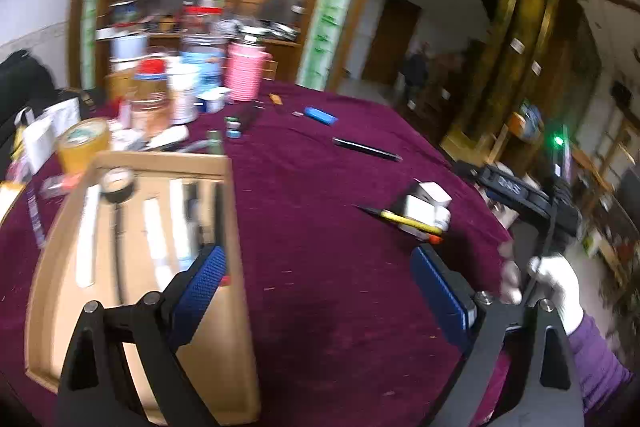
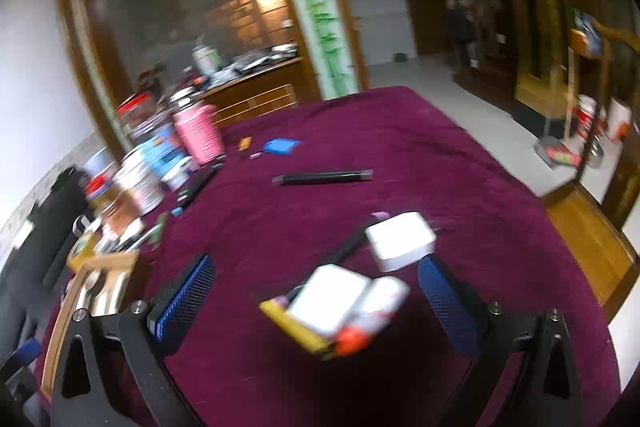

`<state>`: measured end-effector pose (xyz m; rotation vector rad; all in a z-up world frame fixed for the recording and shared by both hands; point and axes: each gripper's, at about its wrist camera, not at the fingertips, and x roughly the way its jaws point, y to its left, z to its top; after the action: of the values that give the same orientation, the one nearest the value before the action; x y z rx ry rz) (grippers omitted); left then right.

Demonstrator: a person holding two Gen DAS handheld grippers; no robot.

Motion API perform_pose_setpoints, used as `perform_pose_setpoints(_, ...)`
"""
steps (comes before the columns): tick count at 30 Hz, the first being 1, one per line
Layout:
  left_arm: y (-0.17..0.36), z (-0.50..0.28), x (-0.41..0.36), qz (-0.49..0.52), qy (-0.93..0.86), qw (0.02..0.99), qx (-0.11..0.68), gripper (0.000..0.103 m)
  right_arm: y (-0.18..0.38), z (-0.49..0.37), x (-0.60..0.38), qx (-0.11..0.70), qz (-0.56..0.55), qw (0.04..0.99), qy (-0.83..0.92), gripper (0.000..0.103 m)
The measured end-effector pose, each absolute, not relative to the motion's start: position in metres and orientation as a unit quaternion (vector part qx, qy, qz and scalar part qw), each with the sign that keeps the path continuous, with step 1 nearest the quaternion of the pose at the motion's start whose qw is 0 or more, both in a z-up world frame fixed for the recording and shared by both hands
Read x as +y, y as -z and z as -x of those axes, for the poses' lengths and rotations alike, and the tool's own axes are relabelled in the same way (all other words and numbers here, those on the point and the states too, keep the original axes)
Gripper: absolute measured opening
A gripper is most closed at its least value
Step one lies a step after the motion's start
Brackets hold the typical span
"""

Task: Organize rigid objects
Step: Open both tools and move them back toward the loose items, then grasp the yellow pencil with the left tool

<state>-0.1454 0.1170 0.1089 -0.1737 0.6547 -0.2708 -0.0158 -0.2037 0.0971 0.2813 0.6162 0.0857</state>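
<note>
Desk (image 1: 320, 155) in maroon cloth fills both views. Cardboard tray (image 1: 236, 227) lower left, tools inside. Left tongs (image 1: 316, 291) wide, empty. Right tongs (image 2: 316, 303) wide, empty, over white boxes (image 2: 400, 241) and yellow knife (image 2: 296, 329). Labels too blurred to read.

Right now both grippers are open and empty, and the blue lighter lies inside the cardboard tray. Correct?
Not quite. The blue lighter lies on the maroon cloth, well outside the cardboard tray; the left wrist view shows it. Left gripper and right gripper are open and empty.
</note>
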Motion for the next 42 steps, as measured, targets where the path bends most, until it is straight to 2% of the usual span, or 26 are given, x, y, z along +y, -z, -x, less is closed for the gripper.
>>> perform_pose_setpoints(10,-0.062,0.063,0.037,0.085,0.158,0.882,0.436,0.093,-0.071,-0.004,-0.267,0.29,-0.25,0.923,-0.033,0.102)
perform_pose_setpoints(15,-0.057,0.008,-0.013,0.084,0.18,0.876,0.44,0.093,-0.066,-0.005,-0.264,0.305,-0.255,0.916,-0.047,0.102)
perform_pose_setpoints(20,-0.053,-0.039,-0.075,0.002,0.187,0.88,0.438,0.093,-0.064,-0.002,-0.273,0.302,-0.268,0.914,-0.032,0.102)
perform_pose_setpoints(24,-0.029,-0.057,-0.117,-0.056,0.219,0.85,0.476,0.093,-0.058,-0.002,-0.284,0.304,-0.29,0.907,-0.013,0.103)
perform_pose_setpoints(26,-0.018,-0.049,-0.134,-0.141,0.205,0.847,0.47,0.091,-0.055,-0.004,-0.286,0.311,-0.294,0.904,-0.01,0.103)
perform_pose_setpoints(29,-0.018,-0.032,-0.129,-0.163,0.213,0.845,0.462,0.084,-0.053,-0.004,-0.286,0.315,-0.292,0.903,-0.005,0.103)
perform_pose_setpoints(30,-0.019,-0.024,-0.124,-0.167,0.217,0.843,0.463,0.076,-0.053,-0.005,-0.285,0.317,-0.29,0.903,-0.004,0.102)
perform_pose_setpoints(31,-0.018,-0.017,-0.118,-0.172,0.215,0.841,0.466,0.074,-0.053,-0.005,-0.284,0.319,-0.287,0.903,-0.005,0.102)
perform_pose_setpoints(38,-0.019,0.023,-0.047,-0.162,0.196,0.84,0.479,0.074,-0.05,-0.007,-0.279,0.332,-0.273,0.903,-0.007,0.102)
perform_pose_setpoints(42,-0.036,0.04,-0.004,-0.069,0.229,0.846,0.477,0.074,-0.048,-0.007,-0.278,0.336,-0.267,0.903,-0.004,0.102)
